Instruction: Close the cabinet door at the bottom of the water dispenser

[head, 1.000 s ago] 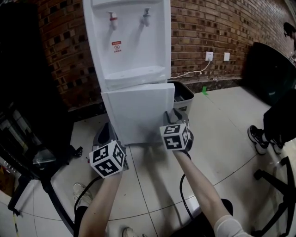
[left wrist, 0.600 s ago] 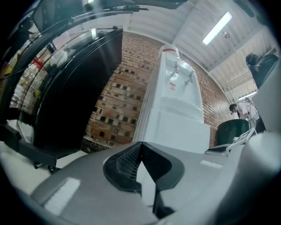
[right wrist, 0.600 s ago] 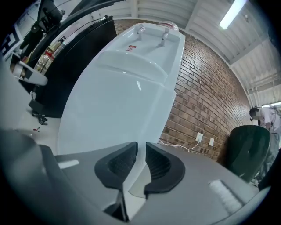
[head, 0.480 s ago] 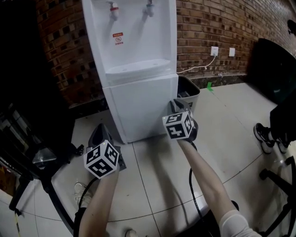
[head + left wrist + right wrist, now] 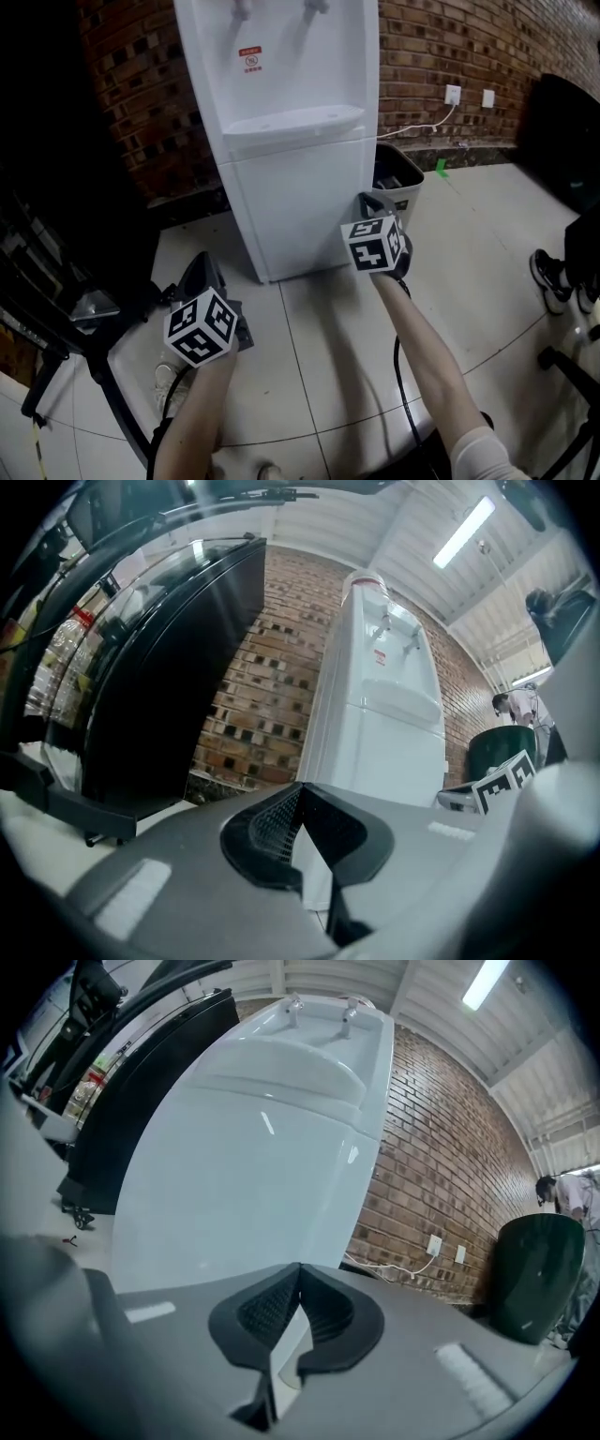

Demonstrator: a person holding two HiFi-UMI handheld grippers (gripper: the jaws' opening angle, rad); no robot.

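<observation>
It looked like a workshop-style office or lab corner rather than a home. A white water dispenser (image 5: 291,141) stood on a pale tiled floor (image 5: 309,375) against a bare brick wall (image 5: 141,103) that carried two wall sockets (image 5: 454,94) and a trailing cable. A grey waste bin (image 5: 398,178) stood just beside the dispenser. A castored chair base (image 5: 562,361) showed at the right edge, and a strip light (image 5: 464,532) ran along a panelled, industrial-looking ceiling (image 5: 356,517).

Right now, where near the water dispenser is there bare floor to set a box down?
Bare tiles lie in front of the water dispenser, and a wider stretch runs right of the bin toward the shoes. The left is crowded by a black stand's legs.
</observation>
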